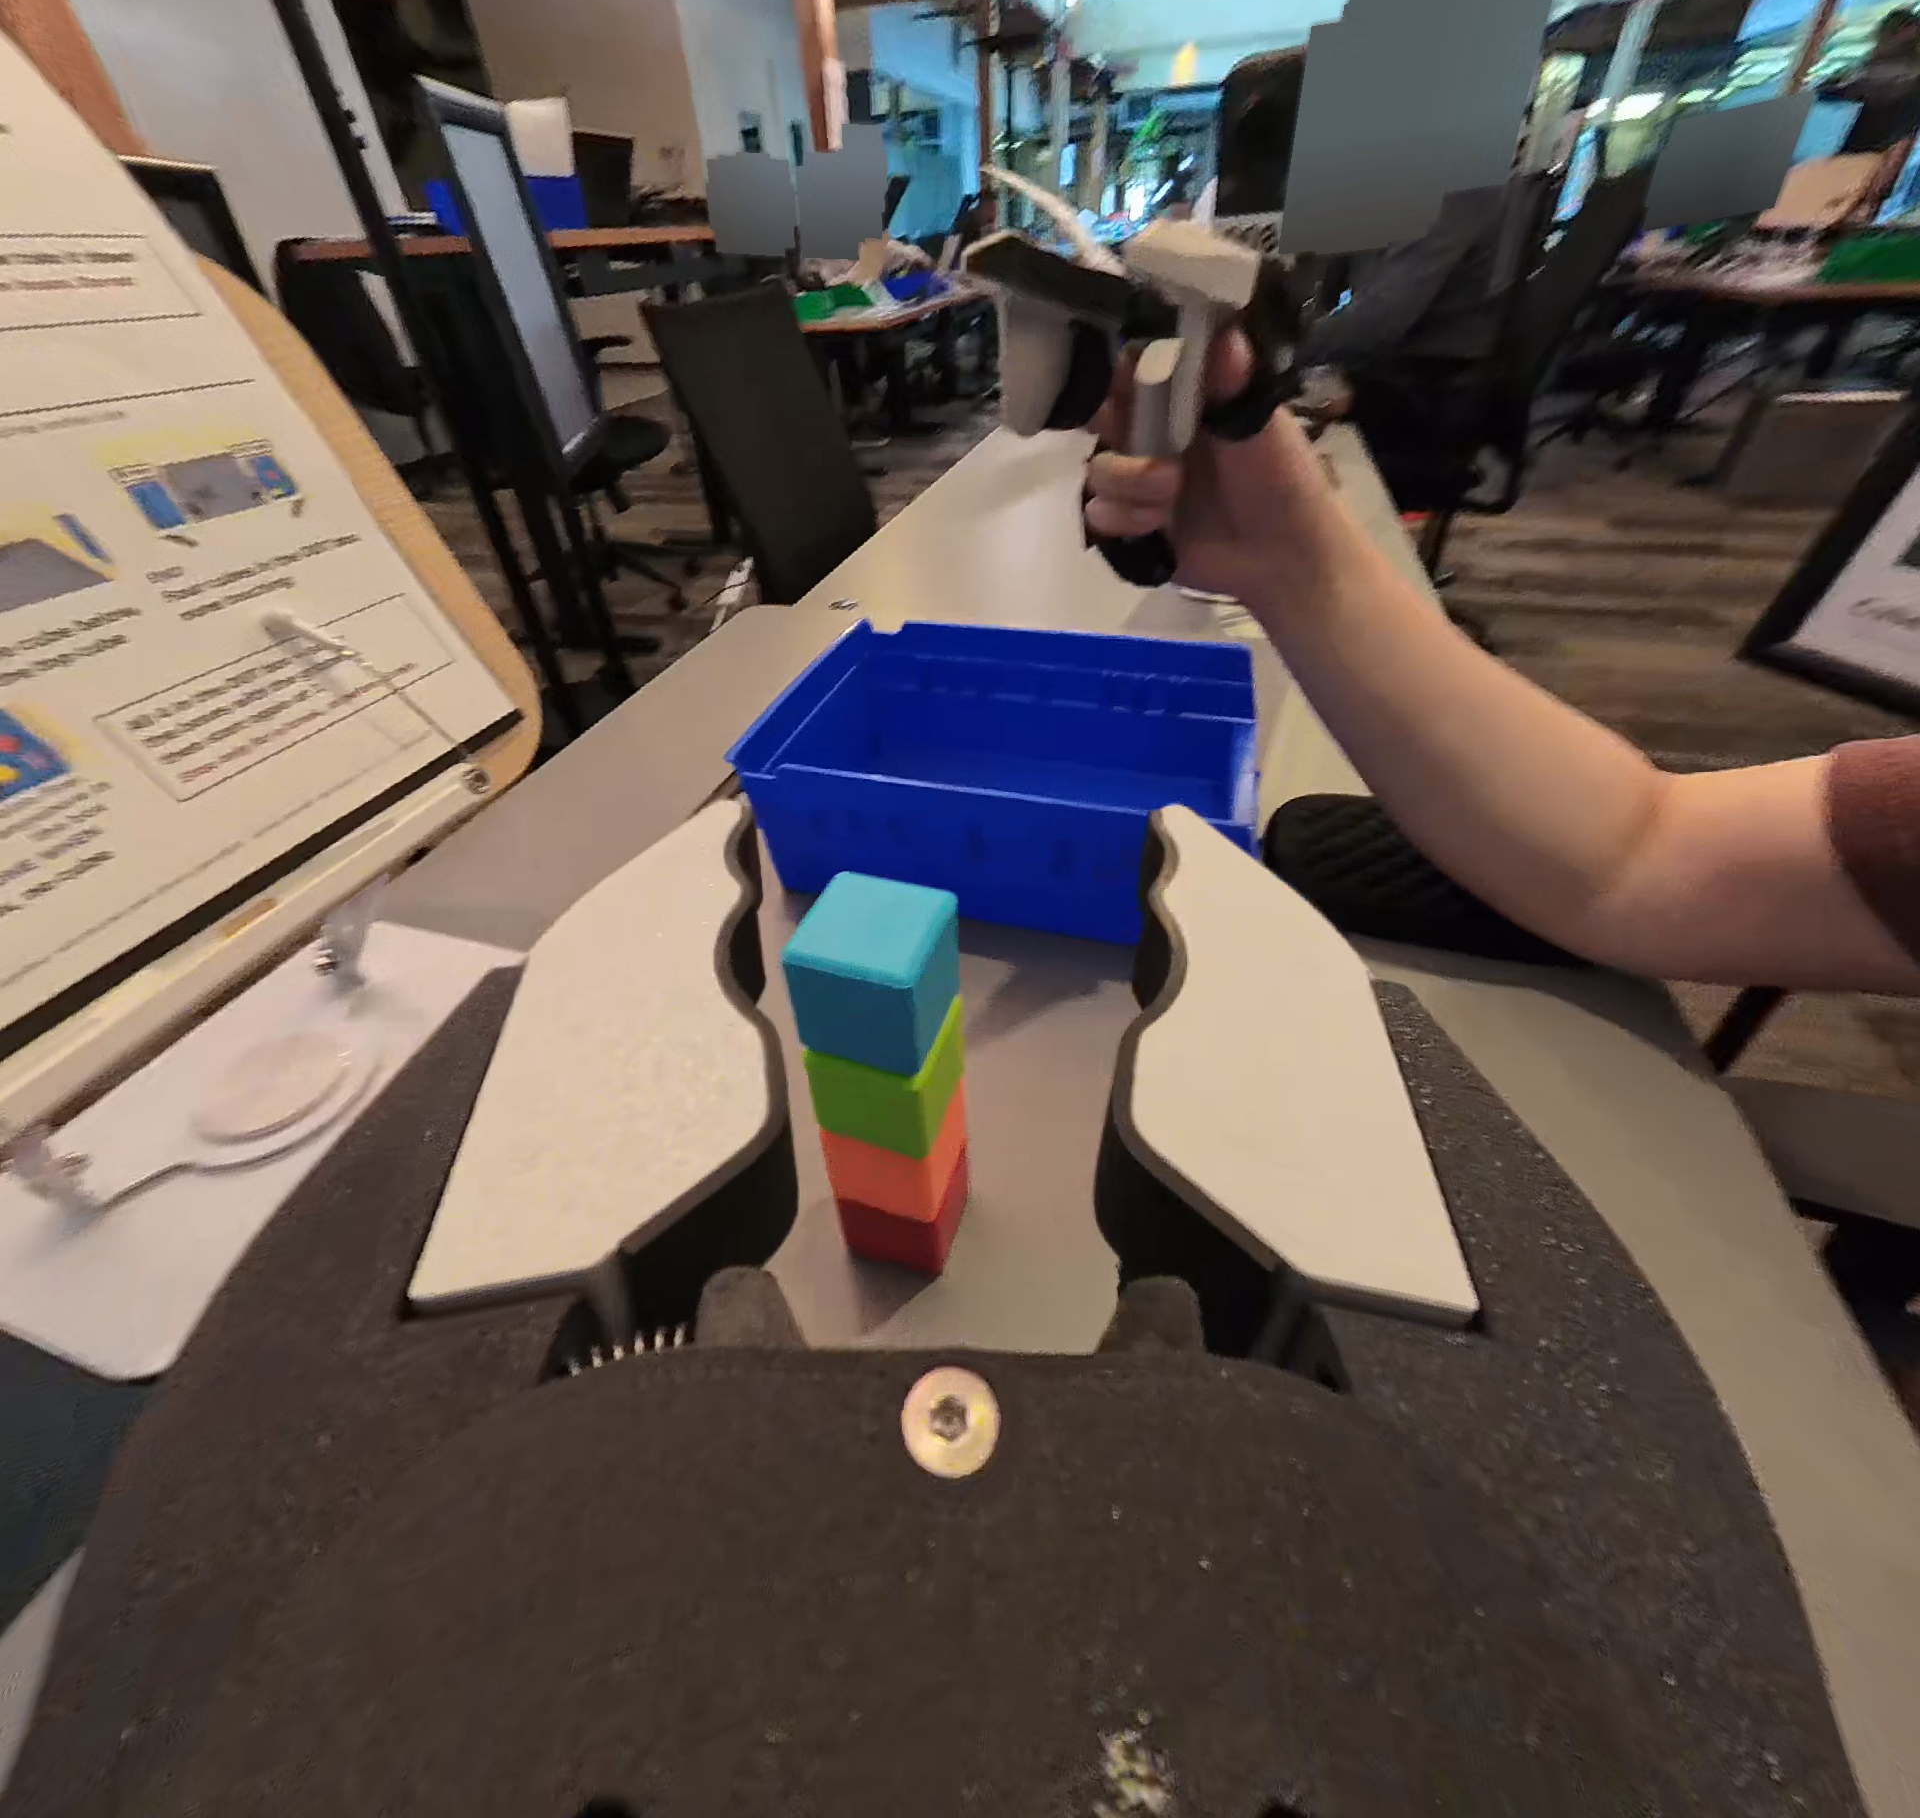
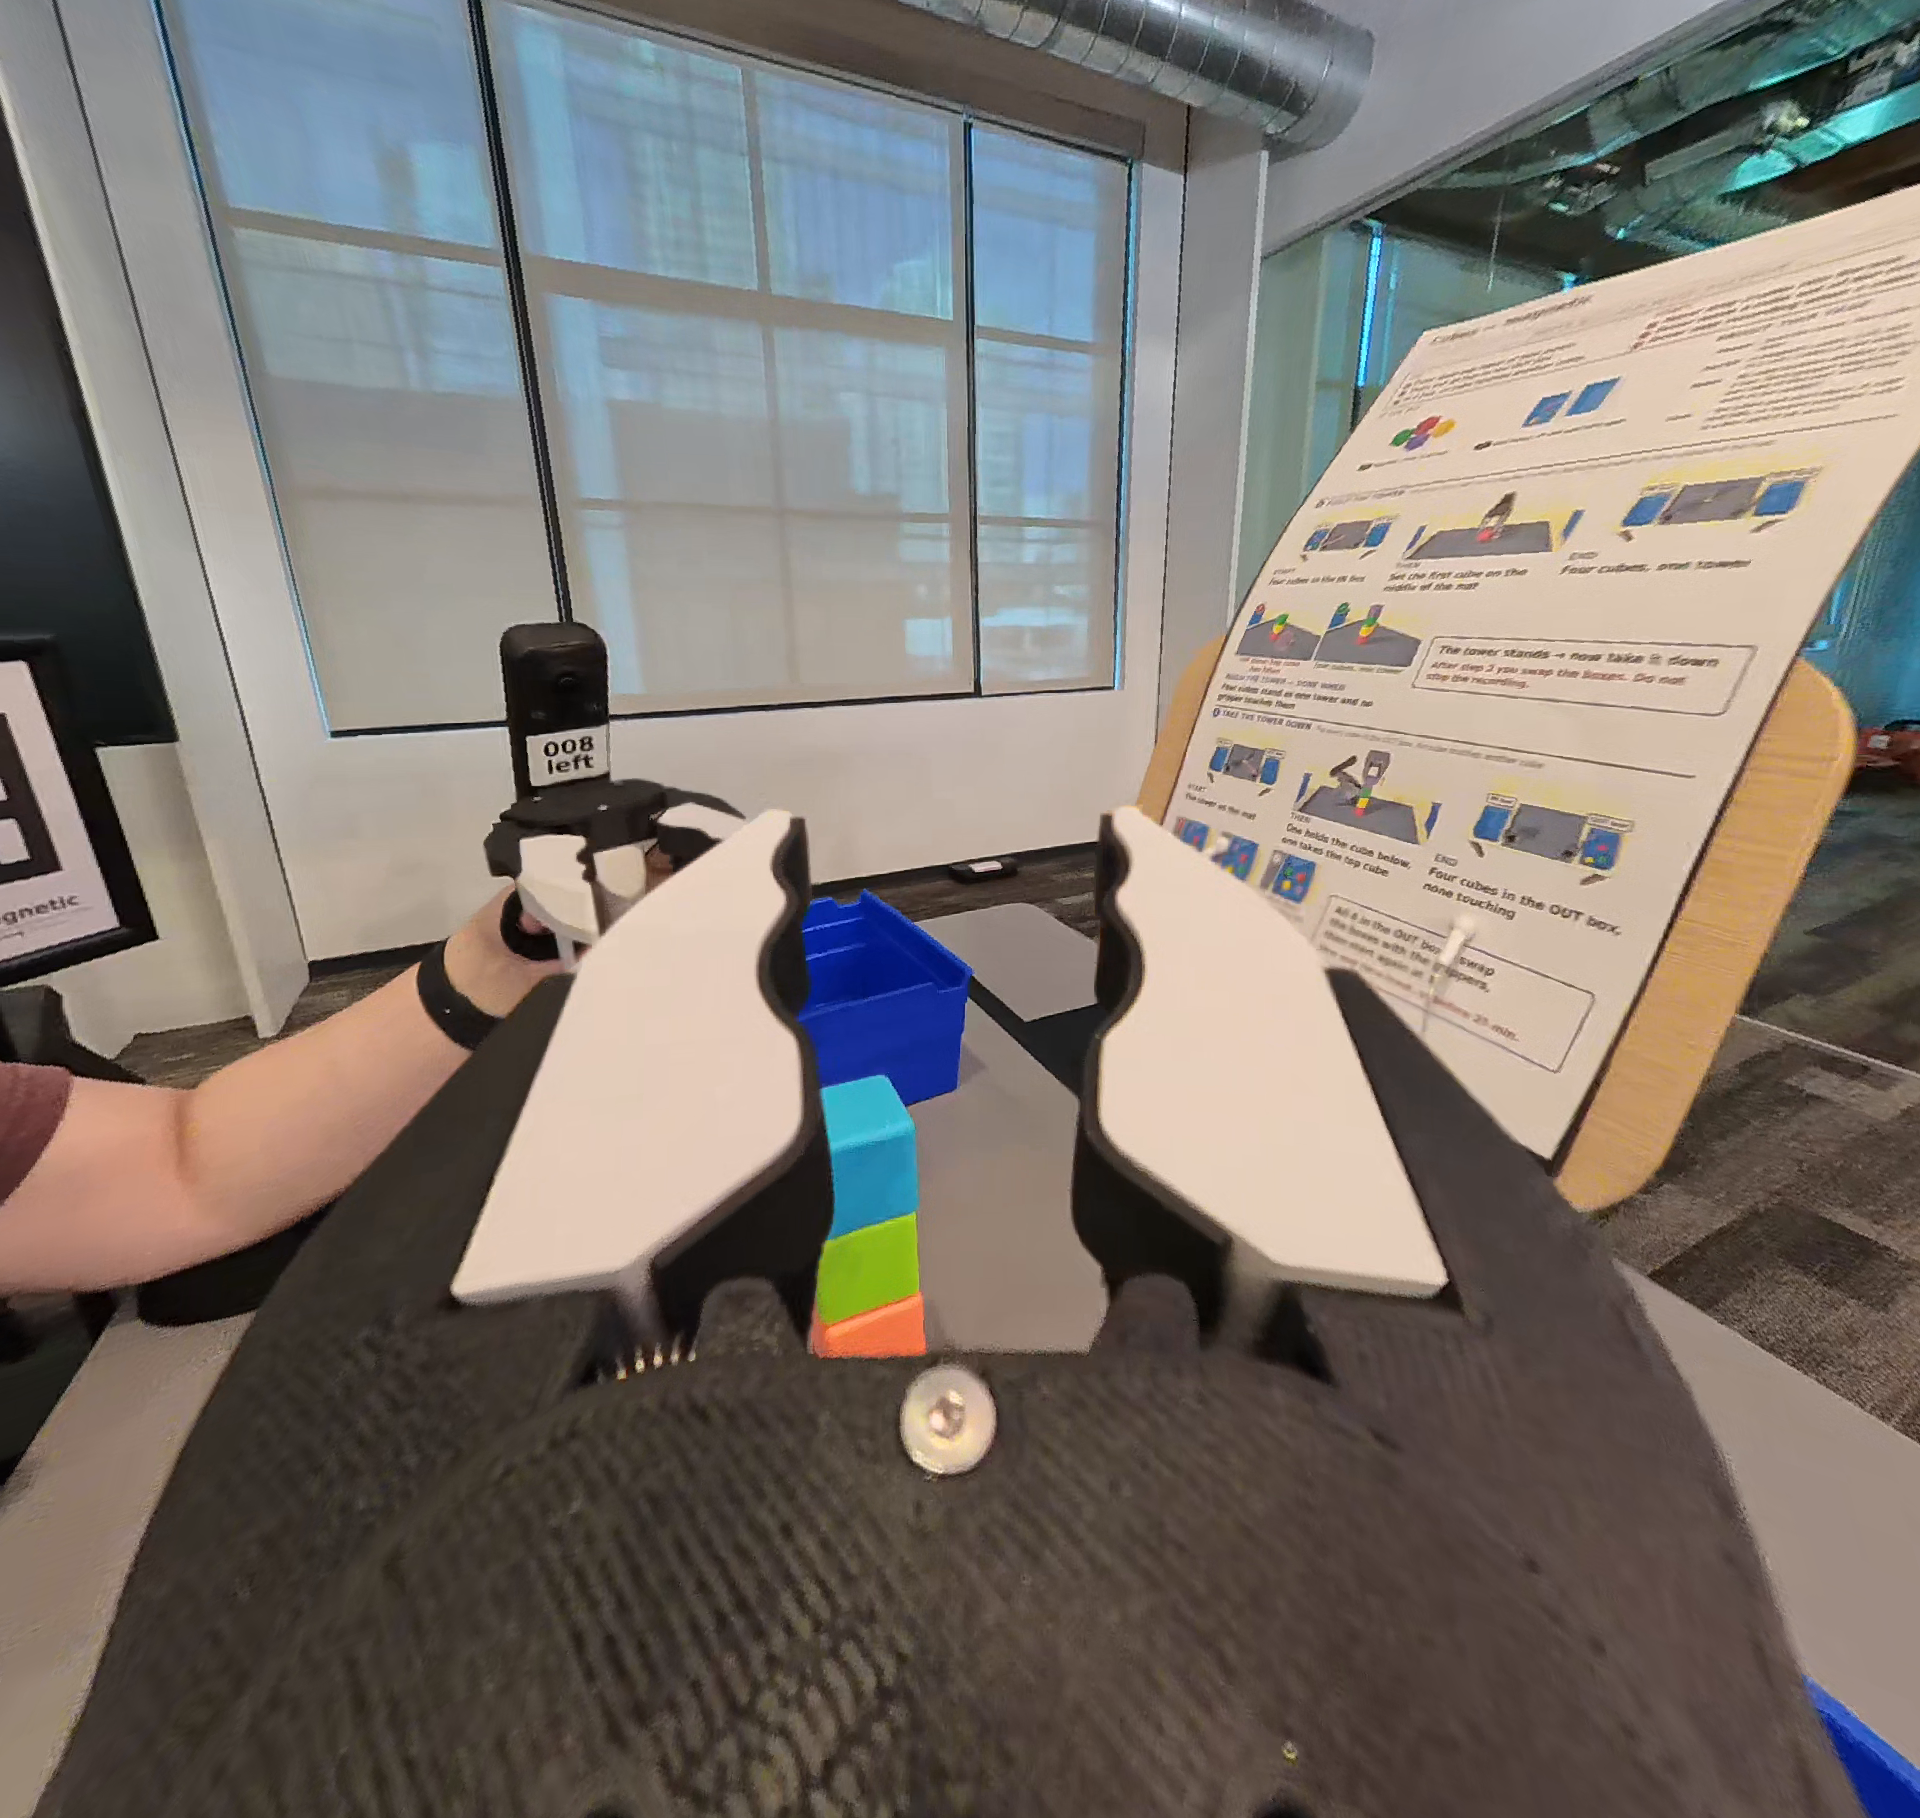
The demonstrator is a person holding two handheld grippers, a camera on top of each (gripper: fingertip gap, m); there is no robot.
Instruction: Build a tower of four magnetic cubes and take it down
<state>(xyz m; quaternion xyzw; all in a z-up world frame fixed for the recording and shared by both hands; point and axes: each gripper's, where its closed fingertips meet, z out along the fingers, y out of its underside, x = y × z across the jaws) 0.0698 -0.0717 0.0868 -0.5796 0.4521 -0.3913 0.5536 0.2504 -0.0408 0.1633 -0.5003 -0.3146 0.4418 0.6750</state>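
In the left wrist view, the left gripper [image 1: 945, 947] is wide open around the tower [image 1: 888, 1072]. All four cubes stand stacked by the blue box [image 1: 997, 792].

In the right wrist view, the right gripper [image 2: 951, 895] is open too and holds nothing. Taking it down is left.

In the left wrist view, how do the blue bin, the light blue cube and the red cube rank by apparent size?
1. Blue bin, largest.
2. Light blue cube.
3. Red cube, smallest.
The two cubes may be equal; the light blue one is nearer the camera.
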